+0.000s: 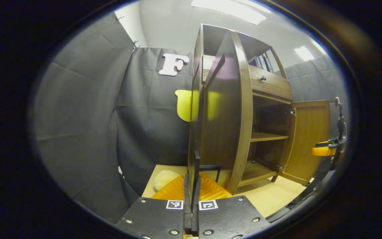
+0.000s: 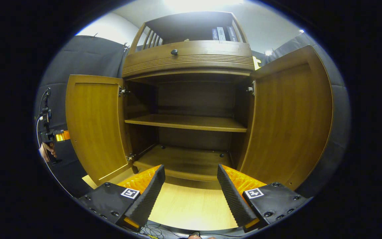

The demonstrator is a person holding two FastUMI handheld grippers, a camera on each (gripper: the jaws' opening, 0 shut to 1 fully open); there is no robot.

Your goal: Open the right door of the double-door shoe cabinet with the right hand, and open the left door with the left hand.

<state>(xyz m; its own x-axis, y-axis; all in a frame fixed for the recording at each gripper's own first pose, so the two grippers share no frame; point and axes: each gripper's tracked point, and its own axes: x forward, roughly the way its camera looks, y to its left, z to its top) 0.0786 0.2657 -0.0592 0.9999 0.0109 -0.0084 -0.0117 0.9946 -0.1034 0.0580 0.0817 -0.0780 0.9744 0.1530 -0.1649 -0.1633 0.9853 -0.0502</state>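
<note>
Shoe cabinet [image 2: 191, 66] stood on a light wooden floor panel [image 2: 191, 205] in the booth, and in the right gripper view both lower doors were swung wide. Right door [image 2: 290, 122] hung open at the right of that view, inner face showing, hinge at its top corner. Left door [image 2: 95, 126] hung open on the other side. Inside, the middle shelf [image 2: 184, 122] and bottom board [image 2: 181, 162] were bare as far as I could see. Drawer with a small knob [image 2: 174, 51] above the doors was closed; some books sat on the top shelf [image 2: 222, 33].

Judgement: both openings look done, or all but. What's left is letting go of the left door and backing off.

In the left gripper view the left door [image 1: 224, 116] was seen nearly edge-on, right in front of the camera, with the right door [image 1: 310, 139] open farther off.

Left gripper [image 1: 192, 196]: fingers pressed nearly together, and the door's lower edge ran down into the narrow gap between them. It looked pinched on the door edge, though I couldn't make out the contact itself. That gripper [image 2: 53, 136] also showed far off beside the left door's outer edge, a hand [image 2: 46, 151] under it.

Right gripper [image 2: 191, 186]: fingers spread wide, holding nothing, touching nothing, facing the open cabinet with floor between them.
</note>
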